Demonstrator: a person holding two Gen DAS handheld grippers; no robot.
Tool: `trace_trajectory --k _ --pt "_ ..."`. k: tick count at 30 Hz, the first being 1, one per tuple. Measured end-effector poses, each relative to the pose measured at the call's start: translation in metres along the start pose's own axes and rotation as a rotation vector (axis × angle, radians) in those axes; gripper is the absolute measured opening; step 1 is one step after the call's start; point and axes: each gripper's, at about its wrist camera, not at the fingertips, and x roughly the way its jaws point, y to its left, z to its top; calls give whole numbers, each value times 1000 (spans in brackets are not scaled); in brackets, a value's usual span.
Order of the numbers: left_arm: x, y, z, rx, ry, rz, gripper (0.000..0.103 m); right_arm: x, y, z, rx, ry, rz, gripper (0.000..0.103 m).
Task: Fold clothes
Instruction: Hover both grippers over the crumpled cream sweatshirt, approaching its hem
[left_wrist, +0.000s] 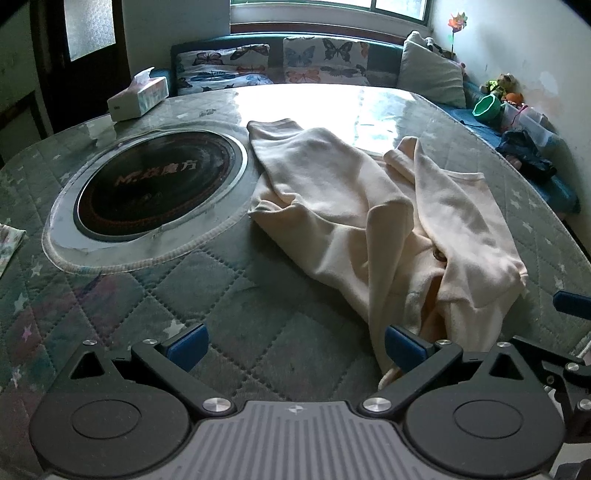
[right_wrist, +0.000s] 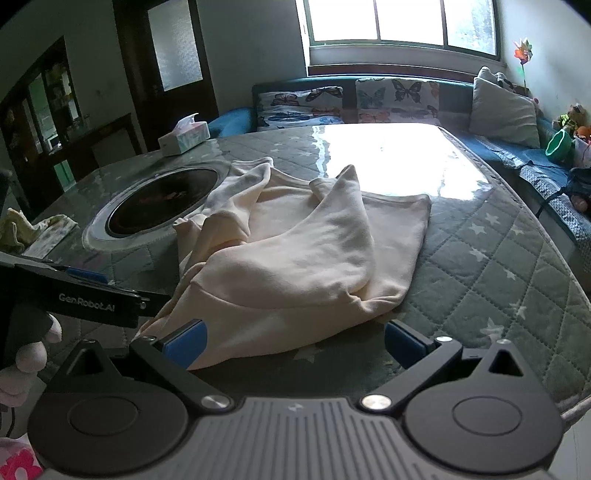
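A cream sweatshirt (left_wrist: 354, 206) lies crumpled on the quilted green table cover (left_wrist: 229, 295), sleeves folded loosely over its body; it also shows in the right wrist view (right_wrist: 295, 251). My left gripper (left_wrist: 295, 347) is open and empty, low over the table, its right blue pad (left_wrist: 400, 349) next to the garment's near edge. My right gripper (right_wrist: 295, 343) is open and empty, just short of the sweatshirt's near hem. The left gripper's body shows at the left edge of the right wrist view (right_wrist: 92, 295). A blue pad of the right gripper shows at the right edge of the left wrist view (left_wrist: 570, 302).
A round black induction hob (left_wrist: 159, 184) is set into the table left of the garment. A tissue box (left_wrist: 138, 96) stands at the far left. A bench with butterfly cushions (left_wrist: 321, 59) runs behind. A folded cloth (right_wrist: 33, 229) lies at the left.
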Motion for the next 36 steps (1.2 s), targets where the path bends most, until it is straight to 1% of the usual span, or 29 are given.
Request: trace_trajectory --k 17,36 --pt "4 0 1 10 10 18 103 2 5 3 -10 5 -4 103" --pt "8 -1 11 25 14 32 103 9 5 13 -22 6 1 103"
